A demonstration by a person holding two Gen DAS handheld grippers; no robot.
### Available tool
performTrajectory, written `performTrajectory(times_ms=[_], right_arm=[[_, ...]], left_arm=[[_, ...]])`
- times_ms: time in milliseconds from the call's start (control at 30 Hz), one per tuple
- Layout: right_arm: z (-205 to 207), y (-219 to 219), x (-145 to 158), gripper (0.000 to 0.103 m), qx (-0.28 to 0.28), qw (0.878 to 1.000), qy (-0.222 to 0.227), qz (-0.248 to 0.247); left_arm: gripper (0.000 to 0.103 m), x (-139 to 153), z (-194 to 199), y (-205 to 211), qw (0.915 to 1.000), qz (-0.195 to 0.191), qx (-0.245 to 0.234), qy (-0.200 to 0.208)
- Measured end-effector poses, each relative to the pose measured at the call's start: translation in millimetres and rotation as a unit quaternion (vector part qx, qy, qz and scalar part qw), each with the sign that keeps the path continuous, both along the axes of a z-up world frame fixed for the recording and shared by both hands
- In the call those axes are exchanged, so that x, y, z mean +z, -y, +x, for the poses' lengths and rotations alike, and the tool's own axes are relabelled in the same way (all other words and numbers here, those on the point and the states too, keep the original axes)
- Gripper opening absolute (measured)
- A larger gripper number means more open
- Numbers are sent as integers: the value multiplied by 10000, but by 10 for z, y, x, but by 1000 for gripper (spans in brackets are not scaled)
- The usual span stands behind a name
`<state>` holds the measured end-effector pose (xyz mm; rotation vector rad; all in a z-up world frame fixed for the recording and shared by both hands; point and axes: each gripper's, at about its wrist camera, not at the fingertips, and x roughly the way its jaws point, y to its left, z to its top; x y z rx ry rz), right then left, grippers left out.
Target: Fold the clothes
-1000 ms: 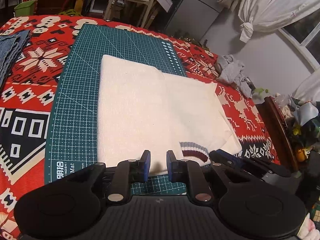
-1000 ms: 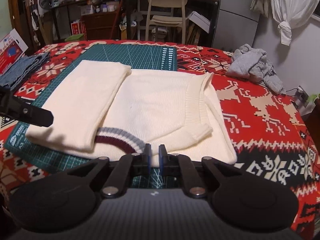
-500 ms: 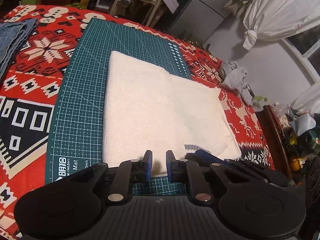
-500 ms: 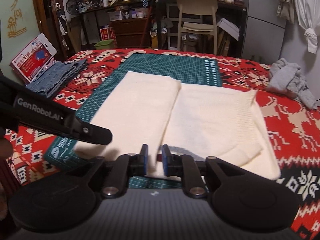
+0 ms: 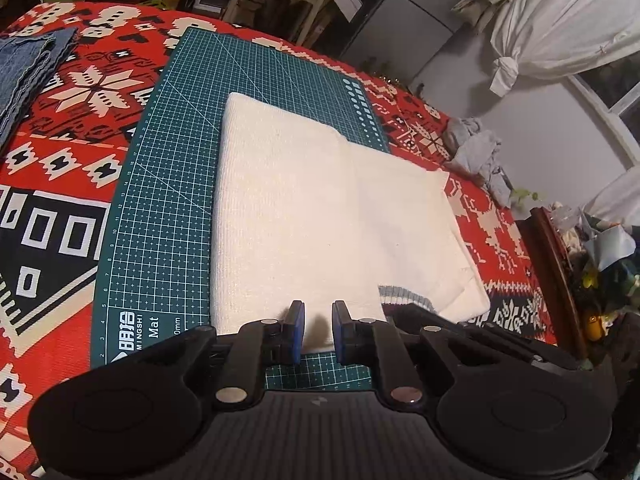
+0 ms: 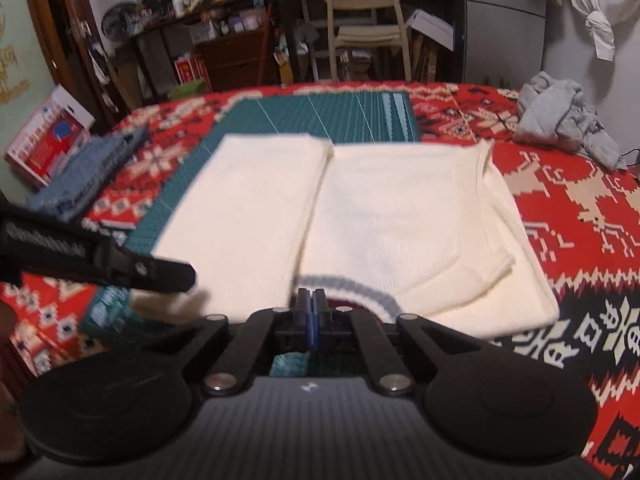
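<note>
A cream sweater (image 5: 320,216), partly folded, lies in the centre of the frame on a green cutting mat (image 5: 160,216), which covers a table spread with a red patterned cloth (image 5: 60,152). Its striped cuff (image 6: 352,286) shows at the near edge. The left hand-held gripper (image 5: 317,332) sits at the bottom centre of the left wrist view, its blue pads apart over the sweater's near hem, holding nothing. The right hand-held gripper (image 6: 311,320) has its pads pressed together just before the cuff; nothing shows between them. Folded denim (image 5: 24,68) lies at upper left; a crumpled grey garment (image 6: 564,118) lies at upper right.
</note>
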<state>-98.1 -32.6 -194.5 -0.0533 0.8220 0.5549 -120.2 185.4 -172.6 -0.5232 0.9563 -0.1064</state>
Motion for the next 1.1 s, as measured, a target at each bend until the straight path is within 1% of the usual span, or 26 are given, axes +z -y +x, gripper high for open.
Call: performTrajectory(times_ms=[33, 100, 167, 233, 300, 367, 467, 600, 667, 733, 933, 1100], right_arm=[[11, -11, 23, 8, 26, 10000, -6, 73], [36, -65, 44, 9, 73, 9999, -15, 124], [79, -132, 18, 14, 118, 9999, -78, 69], [114, -174, -40, 15, 145, 9997, -199, 73], [119, -185, -62, 9, 158, 9996, -208, 68], [101, -169, -48, 6, 184, 9996, -163, 114], [67, -83, 29, 5, 161, 9994, -100, 298], [137, -13, -29, 6, 51, 9985, -336, 432], [133, -9, -72, 6, 38, 9984, -389, 416], [99, -1, -69, 6, 71, 9986, -343, 399], [51, 147, 17, 5, -54, 9991, -264, 327], [36, 444, 82, 7, -454, 9985, -232, 193]], left_arm=[[14, 6, -1, 0, 10000, -9, 3, 5], [14, 11, -3, 6, 10000, 11, 1, 6], [14, 13, -8, 9, 10000, 33, -1, 5], [14, 14, -12, 12, 10000, 55, -3, 4], [14, 17, -15, 9, 10000, 77, -1, 7], [14, 20, -15, 0, 10000, 81, 6, 12], [14, 23, -10, -15, 10000, 71, 8, 14], [14, 20, -8, -26, 10000, 67, 12, 12], [14, 23, -14, -30, 10000, 96, 19, 11], [14, 27, -29, -47, 10000, 85, 38, 19], [14, 48, -47, -111, 9999, -11, 103, 60], [14, 37, -48, -100, 10000, -44, 73, 34]])
